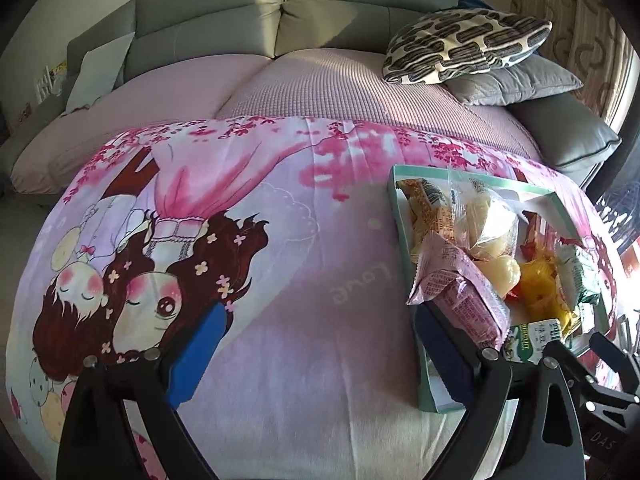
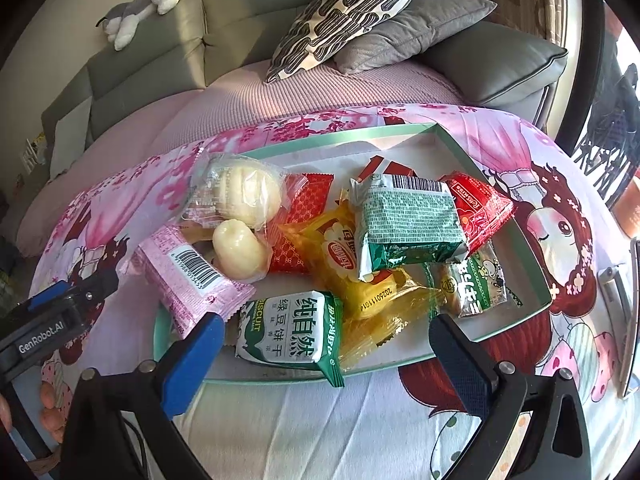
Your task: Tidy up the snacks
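Behind my grippers sits a grey sofa (image 2: 160, 60) with a ribbed pink cover. On the cartoon-print cloth (image 1: 280, 280), a shallow mint-rimmed cardboard tray (image 2: 460, 148) holds crinkly foil snack packets. My right gripper (image 2: 324, 344) is spread wide over its near edge, around the green biscuit pack (image 2: 292, 332) without touching. My left gripper (image 1: 316, 348) is spread too, empty, straddling the tray's left edge.
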Motion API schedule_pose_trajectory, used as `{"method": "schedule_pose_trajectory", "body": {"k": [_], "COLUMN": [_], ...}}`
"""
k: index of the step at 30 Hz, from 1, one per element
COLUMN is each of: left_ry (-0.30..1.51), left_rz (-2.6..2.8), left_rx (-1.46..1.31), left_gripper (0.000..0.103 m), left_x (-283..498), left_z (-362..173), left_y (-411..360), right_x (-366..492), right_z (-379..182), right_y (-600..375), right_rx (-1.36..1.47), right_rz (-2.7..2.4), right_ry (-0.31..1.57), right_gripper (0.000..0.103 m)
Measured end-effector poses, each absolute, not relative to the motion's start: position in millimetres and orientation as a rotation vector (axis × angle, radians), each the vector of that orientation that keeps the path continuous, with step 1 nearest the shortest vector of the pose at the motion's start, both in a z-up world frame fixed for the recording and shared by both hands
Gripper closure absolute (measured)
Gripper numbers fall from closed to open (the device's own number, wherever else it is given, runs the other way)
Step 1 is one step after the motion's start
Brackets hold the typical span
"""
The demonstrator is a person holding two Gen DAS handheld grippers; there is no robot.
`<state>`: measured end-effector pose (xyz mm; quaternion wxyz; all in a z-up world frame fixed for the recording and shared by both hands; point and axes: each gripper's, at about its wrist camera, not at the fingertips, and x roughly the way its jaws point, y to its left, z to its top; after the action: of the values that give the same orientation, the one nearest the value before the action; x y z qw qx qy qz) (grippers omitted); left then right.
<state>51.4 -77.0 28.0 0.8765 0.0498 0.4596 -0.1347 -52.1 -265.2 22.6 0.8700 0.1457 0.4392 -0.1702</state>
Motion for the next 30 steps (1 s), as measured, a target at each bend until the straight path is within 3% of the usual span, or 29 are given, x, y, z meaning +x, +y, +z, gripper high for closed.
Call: {"method": "schedule_pose_trajectory", "body": {"k": [30], "left_ry": [0.935], "left_rz": [-0.165], "left_rx": [0.158], "left_gripper": [0.007], "left_x": [7], "left_z": [51], "left_y": [-41], "right_x": [-77], "right_z": [59], "right_y": [-231], "right_rx": [0.247], "right_rz": [-0.310], "right_ry": [0.871], "right_gripper": [0.000]}}
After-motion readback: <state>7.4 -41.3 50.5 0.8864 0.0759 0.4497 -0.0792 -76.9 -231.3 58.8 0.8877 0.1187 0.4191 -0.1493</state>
